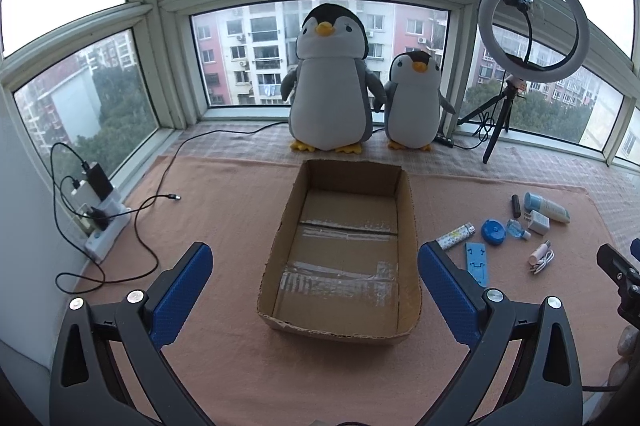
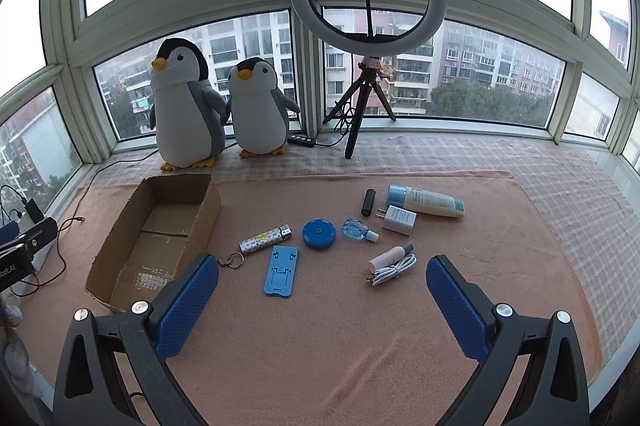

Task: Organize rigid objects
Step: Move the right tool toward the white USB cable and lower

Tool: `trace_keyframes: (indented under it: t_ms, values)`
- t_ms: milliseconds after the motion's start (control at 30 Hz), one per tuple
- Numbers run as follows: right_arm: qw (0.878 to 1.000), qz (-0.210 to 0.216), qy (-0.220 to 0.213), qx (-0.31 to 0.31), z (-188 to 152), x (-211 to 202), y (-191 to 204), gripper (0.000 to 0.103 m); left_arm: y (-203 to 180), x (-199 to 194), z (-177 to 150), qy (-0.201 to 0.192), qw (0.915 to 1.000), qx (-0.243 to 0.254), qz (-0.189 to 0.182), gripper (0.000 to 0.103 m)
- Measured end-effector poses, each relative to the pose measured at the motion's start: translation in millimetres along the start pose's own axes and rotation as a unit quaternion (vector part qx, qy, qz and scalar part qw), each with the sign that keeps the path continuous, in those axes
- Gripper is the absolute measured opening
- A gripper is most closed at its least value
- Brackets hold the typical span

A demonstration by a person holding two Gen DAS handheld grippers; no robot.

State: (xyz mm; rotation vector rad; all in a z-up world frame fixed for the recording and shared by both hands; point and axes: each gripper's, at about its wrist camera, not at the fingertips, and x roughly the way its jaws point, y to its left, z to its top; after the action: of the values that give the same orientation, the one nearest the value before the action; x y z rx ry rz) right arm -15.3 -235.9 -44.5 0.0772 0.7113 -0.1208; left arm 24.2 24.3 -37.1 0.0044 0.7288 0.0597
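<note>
Underneath, peach towel (image 2: 320,346) by bay window (image 2: 500,74)

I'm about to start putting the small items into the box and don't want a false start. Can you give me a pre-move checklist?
1. Cardboard box holds nothing: ok.
2. Left gripper open, holding nothing: ok.
3. Right gripper open, holding nothing: ok.
4. Blue phone stand lies flat, apart from its neighbours: ok.
5. Lighter keyring clear of the right gripper's finger: cannot tell.
6. White cable apart from the pink tube: not ok, touching.
</note>
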Motion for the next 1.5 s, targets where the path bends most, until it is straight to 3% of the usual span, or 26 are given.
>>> trace_keyframes:
  t_ms: [433, 767, 1067, 1267, 1400, 1500]
  values:
    - [1.000, -0.011, 0.025, 0.006, -13, 25, -26, 0.103, 40, 92, -35, 0.102, 0.9939, -0.031, 0.028, 0.101]
    - [0.996, -0.039, 0.061, 0.053, -29, 58, -73, 0.103, 47, 137, -50, 0.142, 0.9884, -0.026, 0.048, 0.091]
    - [0.986, -0.057, 0.105, 0.120, -34, 95, -120, 0.103, 47, 161, -61, 0.173, 0.9836, -0.027, 0.046, 0.069]
    - [0.975, -0.036, 0.145, 0.164, -39, 127, -136, 0.102, 43, 170, -64, 0.179, 0.9828, -0.025, 0.039, 0.051]
    - [0.967, -0.020, 0.163, 0.194, -37, 145, -147, 0.096, 39, 170, -63, 0.177, 0.9835, -0.022, 0.033, 0.041]
    - [0.960, -0.004, 0.183, 0.210, -34, 161, -151, 0.081, 36, 171, -62, 0.174, 0.9840, -0.017, 0.033, 0.036]
